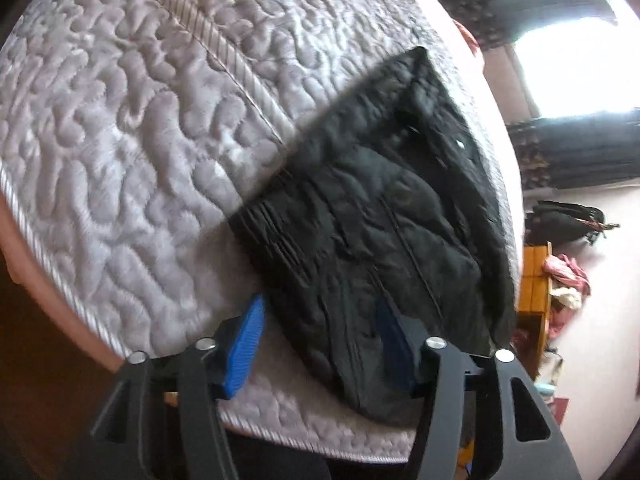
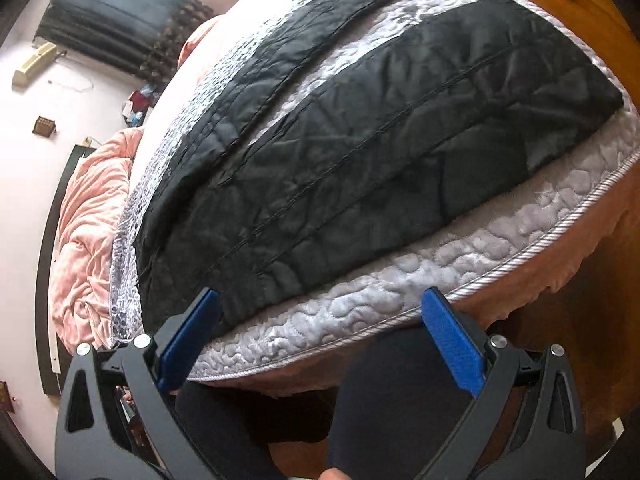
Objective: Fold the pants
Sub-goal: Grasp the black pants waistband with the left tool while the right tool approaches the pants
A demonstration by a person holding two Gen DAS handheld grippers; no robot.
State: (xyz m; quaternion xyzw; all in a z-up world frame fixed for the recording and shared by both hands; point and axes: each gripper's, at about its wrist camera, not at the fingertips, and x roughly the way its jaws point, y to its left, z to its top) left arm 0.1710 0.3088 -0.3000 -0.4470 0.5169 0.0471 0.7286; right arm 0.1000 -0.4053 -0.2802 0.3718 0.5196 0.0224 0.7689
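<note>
Black pants (image 2: 360, 152) lie flat on a grey quilted mattress (image 2: 360, 312), the two legs spread apart in a narrow V. In the left wrist view the pants' (image 1: 380, 200) ribbed waist end reaches the mattress edge. My left gripper (image 1: 320, 302) straddles that end, and the cloth lies between its blue pads. The right pad is partly hidden by the fabric; the left pad (image 1: 244, 344) stands just clear of it. My right gripper (image 2: 320, 296) is wide open over the mattress side, just short of the nearer leg's long edge, holding nothing.
A crumpled pink blanket (image 2: 88, 232) lies at the far end of the bed. A wooden bed frame (image 2: 580, 20) borders the mattress. A person's dark-clad legs (image 2: 400, 400) stand below my right gripper. A wooden shelf with clothes (image 1: 534, 280) is beside the bed.
</note>
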